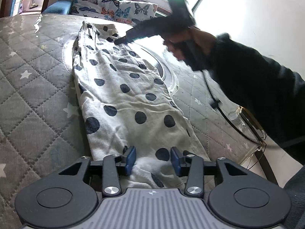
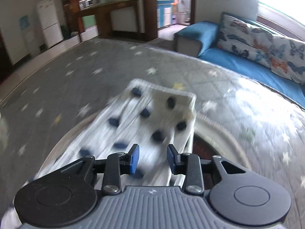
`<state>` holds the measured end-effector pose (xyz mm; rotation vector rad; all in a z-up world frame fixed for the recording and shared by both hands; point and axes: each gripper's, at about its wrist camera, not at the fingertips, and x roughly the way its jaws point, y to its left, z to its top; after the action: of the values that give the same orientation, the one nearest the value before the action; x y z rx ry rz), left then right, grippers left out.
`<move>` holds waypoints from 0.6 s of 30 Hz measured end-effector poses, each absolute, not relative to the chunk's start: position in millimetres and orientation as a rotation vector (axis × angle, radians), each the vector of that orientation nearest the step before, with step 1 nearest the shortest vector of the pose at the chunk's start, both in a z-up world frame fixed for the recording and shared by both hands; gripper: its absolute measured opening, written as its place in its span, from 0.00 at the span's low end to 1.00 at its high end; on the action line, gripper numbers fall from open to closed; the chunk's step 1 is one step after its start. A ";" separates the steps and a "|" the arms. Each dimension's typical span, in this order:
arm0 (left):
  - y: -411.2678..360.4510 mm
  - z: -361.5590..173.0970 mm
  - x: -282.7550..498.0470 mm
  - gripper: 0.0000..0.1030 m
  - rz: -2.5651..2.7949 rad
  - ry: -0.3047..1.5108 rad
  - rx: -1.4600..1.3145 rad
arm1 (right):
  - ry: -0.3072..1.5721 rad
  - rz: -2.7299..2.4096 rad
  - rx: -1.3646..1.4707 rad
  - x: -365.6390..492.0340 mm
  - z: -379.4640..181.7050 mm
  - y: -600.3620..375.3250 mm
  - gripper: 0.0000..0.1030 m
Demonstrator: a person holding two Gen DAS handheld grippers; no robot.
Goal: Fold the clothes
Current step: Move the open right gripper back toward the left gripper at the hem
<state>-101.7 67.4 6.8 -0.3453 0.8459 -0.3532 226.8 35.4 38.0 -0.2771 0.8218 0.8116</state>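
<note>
Here, both grippers (image 1: 153, 159) (image 2: 153, 159) parted, empty, above the dotted cloth's (image 1: 122, 87) ends

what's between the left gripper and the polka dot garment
Nothing visible. The left gripper sits open right over the near end of the polka dot garment, cloth lying between its pads, no other object in between.

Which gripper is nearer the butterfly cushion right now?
Right. The right gripper is at the far end of the polka-dot garment, just short of the butterfly cushion; the left gripper is at the garment's near end.
</note>
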 end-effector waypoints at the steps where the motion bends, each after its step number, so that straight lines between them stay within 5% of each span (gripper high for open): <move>1: 66.2 7.1 -101.7 0.49 -0.352 0.846 -0.343 | 0.827 0.832 -0.282 217.4 38.7 30.9 0.31; 18: 59.6 17.0 -99.6 0.64 -0.341 0.828 -0.327 | 0.744 0.895 -0.375 102.8 38.6 -36.0 0.43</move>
<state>-99.6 59.6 17.0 -0.3273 0.8278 -0.3414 102.8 -36.0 38.6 -0.3754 0.7437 0.8946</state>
